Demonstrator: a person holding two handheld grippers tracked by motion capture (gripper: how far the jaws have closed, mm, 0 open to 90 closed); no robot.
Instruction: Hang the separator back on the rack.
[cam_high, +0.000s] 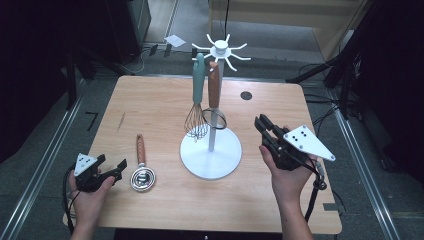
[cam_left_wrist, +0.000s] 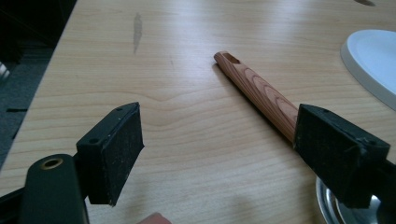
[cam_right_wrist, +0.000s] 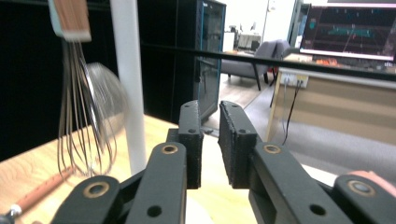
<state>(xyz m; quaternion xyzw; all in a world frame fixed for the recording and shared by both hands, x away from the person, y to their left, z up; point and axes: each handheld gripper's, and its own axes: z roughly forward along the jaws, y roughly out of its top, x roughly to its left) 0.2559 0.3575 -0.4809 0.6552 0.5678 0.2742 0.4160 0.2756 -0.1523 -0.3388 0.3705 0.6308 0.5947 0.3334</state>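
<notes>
A white hook stand (cam_high: 211, 155) rises from the middle of the wooden table (cam_high: 165, 210). From it hang a teal-handled whisk (cam_high: 198, 110) and a wooden-handled strainer (cam_high: 214, 85). A ladle (cam_high: 141, 149) with a wooden handle and a metal bowl lies flat to the left of the stand. My left gripper (cam_high: 111, 162) rests at the front left, open wide, and the ladle handle (cam_left_wrist: 254, 88) runs just past its right jaw. To the right of the stand my right gripper (cam_high: 262, 122) points toward the pole (cam_right_wrist: 128, 93). Its jaws (cam_right_wrist: 211, 116) stand a narrow gap apart with nothing between them.
A dark round hole (cam_high: 246, 95) sits in the tabletop at the far right, and a dark streak (cam_high: 121, 121) marks the wood at the left. The stand's base (cam_left_wrist: 373, 60) lies to the right of the ladle. Black equipment and cables ring the table.
</notes>
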